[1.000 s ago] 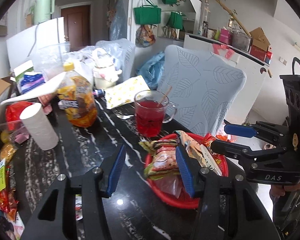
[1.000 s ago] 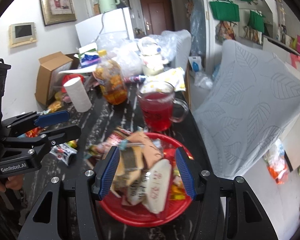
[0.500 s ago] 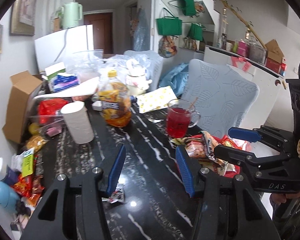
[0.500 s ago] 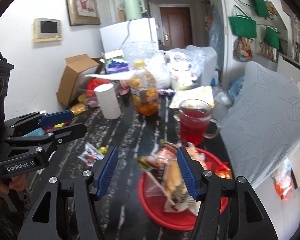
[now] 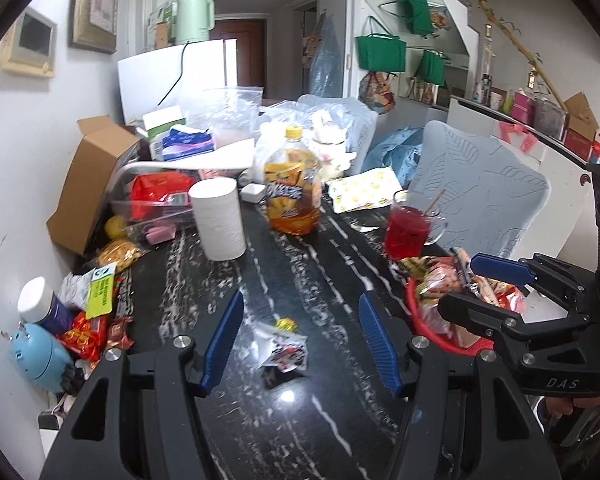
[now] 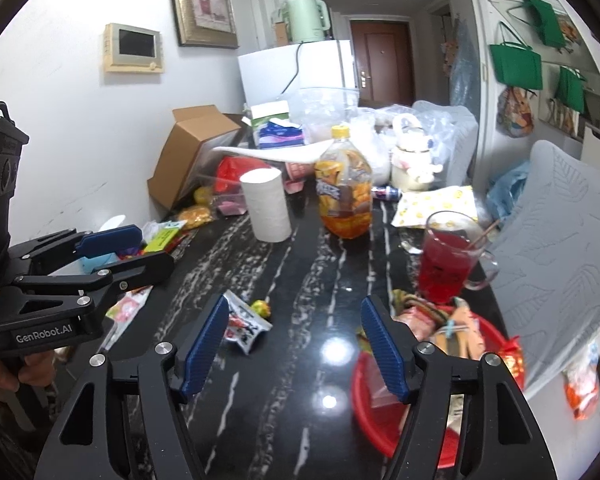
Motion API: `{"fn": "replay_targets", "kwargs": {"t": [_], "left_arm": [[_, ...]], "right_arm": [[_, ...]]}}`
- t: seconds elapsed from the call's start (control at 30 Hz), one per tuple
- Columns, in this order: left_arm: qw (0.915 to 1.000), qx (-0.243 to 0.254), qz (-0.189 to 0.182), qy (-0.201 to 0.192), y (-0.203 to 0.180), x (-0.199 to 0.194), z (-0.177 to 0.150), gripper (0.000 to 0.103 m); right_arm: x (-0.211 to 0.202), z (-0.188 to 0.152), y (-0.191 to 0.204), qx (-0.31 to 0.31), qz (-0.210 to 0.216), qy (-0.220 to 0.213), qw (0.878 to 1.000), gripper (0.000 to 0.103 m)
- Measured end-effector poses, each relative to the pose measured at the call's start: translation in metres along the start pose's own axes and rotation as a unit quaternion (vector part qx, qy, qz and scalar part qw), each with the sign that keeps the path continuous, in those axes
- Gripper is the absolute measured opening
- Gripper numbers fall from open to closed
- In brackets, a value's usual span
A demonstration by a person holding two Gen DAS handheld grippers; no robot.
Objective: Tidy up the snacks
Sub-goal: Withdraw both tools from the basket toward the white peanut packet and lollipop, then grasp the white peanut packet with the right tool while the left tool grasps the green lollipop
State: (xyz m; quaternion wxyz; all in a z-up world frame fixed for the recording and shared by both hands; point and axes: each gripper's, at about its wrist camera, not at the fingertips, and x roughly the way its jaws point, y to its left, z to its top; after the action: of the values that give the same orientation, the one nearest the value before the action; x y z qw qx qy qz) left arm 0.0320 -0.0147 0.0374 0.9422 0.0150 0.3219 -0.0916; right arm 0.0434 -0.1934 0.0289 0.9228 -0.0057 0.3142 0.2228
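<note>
A red basket (image 6: 374, 420) full of snack packets (image 6: 440, 320) sits at the table's near right; it also shows in the left wrist view (image 5: 414, 308). A small white snack packet (image 5: 284, 350) and a yellow candy (image 5: 286, 324) lie loose on the black marble table, between my left gripper's fingers; both show in the right wrist view, the packet (image 6: 244, 326) and the candy (image 6: 261, 307). More loose snacks (image 5: 88, 328) lie at the left edge. My left gripper (image 5: 300, 340) is open and empty. My right gripper (image 6: 294, 344) is open and empty, left of the basket.
A glass mug of red drink (image 6: 446, 256) stands behind the basket. An orange drink bottle (image 5: 292, 196), a paper roll (image 5: 220, 220), a cardboard box (image 5: 88, 184) and a clear tub (image 5: 152, 204) crowd the back. A padded chair (image 6: 560, 248) stands at the right.
Both grippers have pulled back and swung left, away from the basket. The loose packet and candy have come into view between the left gripper's fingers.
</note>
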Motion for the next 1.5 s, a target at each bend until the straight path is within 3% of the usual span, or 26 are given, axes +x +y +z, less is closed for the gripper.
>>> {"fn": "replay_targets", "kwargs": {"t": [0.9, 1.23, 1.5], "left_arm": [[0.9938, -0.078, 0.023, 0.075, 0.081, 0.049, -0.068, 0.059], [0.9891, -0.106, 0.049, 0.090, 0.109, 0.068, -0.079, 0.059], [0.9881, -0.113, 0.038, 0.097, 0.115, 0.082, -0.080, 0.059]], "right_arm": [[0.104, -0.034, 0.050, -0.005, 0.063, 0.091, 0.994, 0.069], [0.157, -0.032, 0.047, 0.047, 0.062, 0.138, 0.987, 0.072], [0.190, -0.039, 0.030, 0.136, 0.108, 0.183, 0.968, 0.072]]}}
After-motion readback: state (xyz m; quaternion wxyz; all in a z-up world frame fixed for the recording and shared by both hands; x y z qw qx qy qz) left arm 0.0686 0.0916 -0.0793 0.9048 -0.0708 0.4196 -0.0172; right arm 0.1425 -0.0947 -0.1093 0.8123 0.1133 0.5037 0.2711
